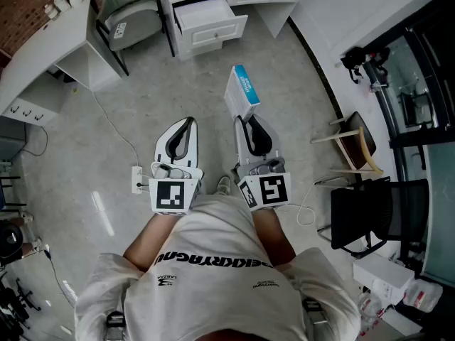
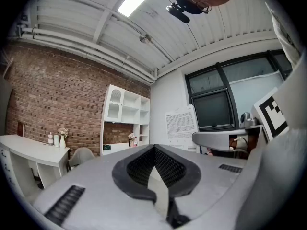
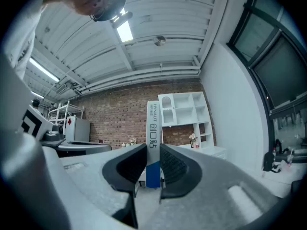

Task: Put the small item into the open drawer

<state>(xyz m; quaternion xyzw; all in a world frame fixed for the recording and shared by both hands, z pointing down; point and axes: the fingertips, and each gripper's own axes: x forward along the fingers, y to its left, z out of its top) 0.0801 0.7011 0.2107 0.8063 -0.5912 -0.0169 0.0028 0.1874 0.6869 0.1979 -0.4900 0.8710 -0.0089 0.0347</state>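
My right fingers [image 3: 128, 170] clamp the white-and-blue box [image 1: 242, 89]. My left fingers [image 2: 138, 169] are pressed together, empty. The open drawer [image 1: 210, 21] stands ahead.

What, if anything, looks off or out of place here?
Nothing spilled or damaged. The blue-and-white box is clamped squarely in the right claw, the drawer stands open, and the left claw is shut and empty. Only oddity: what looks like a power strip lies on the floor by the person's feet, cord trailing, a possible trip hazard.
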